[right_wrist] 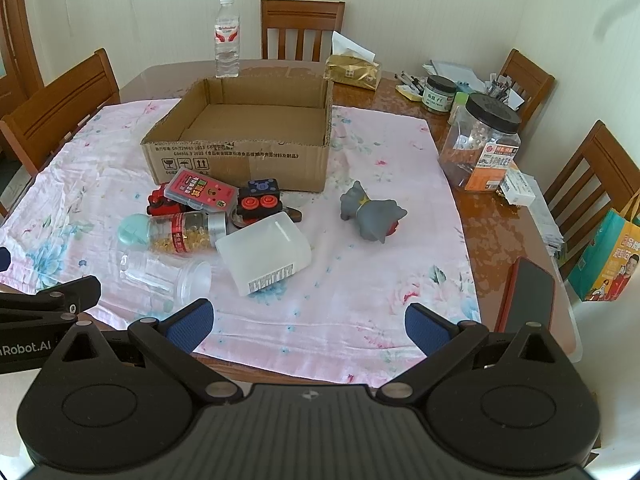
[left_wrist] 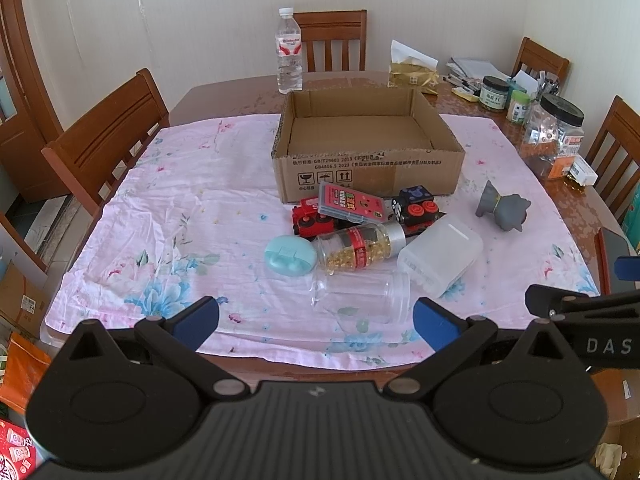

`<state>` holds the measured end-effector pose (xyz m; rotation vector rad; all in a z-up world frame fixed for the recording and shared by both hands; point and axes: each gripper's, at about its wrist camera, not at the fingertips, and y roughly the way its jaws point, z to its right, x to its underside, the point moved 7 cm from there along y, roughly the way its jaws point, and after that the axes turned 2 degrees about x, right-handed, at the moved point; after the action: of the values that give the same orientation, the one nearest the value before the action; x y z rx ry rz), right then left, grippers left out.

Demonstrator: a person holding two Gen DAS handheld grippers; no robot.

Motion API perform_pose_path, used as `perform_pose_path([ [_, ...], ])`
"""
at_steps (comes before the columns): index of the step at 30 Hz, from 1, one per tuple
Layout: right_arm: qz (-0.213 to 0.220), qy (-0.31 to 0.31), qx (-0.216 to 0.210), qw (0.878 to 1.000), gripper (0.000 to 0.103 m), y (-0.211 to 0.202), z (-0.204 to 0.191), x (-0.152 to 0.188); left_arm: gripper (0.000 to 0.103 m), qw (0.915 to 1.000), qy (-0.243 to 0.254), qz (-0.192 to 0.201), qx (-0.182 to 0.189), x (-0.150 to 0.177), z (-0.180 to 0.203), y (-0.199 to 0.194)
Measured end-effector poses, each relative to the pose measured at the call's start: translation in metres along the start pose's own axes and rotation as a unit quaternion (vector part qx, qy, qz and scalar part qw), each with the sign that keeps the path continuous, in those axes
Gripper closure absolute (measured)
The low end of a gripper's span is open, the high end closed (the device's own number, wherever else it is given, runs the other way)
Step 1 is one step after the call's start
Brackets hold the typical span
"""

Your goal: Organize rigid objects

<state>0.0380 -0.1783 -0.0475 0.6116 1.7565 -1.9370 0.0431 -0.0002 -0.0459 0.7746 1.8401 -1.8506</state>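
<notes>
An open, empty cardboard box (left_wrist: 368, 156) (right_wrist: 240, 148) stands on the pink floral cloth (left_wrist: 180, 208) (right_wrist: 360, 280). In front of it lie a red toy train (left_wrist: 314, 218), a red card case (left_wrist: 352, 202) (right_wrist: 200, 190), a black toy block with red wheels (left_wrist: 416, 206) (right_wrist: 258, 200), a capsule bottle (left_wrist: 356, 248) (right_wrist: 184, 234), a teal case (left_wrist: 290, 258), a clear jar (left_wrist: 362, 294) (right_wrist: 164, 270), a white box (left_wrist: 440, 260) (right_wrist: 264, 256) and a grey toy animal (left_wrist: 502, 208) (right_wrist: 370, 212). My left gripper (left_wrist: 316, 322) and right gripper (right_wrist: 308, 326) are open and empty at the table's near edge.
A water bottle (left_wrist: 289, 52) (right_wrist: 227, 38), gold tissue pack (right_wrist: 352, 70), jars (right_wrist: 482, 144) and papers sit at the back and right of the wooden table (right_wrist: 492, 216). A phone (right_wrist: 528, 296) lies at the right edge. Chairs (left_wrist: 108, 136) surround the table.
</notes>
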Motion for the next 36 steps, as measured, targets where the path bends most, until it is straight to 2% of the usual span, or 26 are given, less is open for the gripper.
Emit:
perform_pose_path([
  [36,0.009,-0.004,-0.002,1.000,0.000,-0.0008,0.0029,-0.0043,0.000,1.0000,-0.002,0.004,-0.001,-0.0045,0.0027,0.0008],
])
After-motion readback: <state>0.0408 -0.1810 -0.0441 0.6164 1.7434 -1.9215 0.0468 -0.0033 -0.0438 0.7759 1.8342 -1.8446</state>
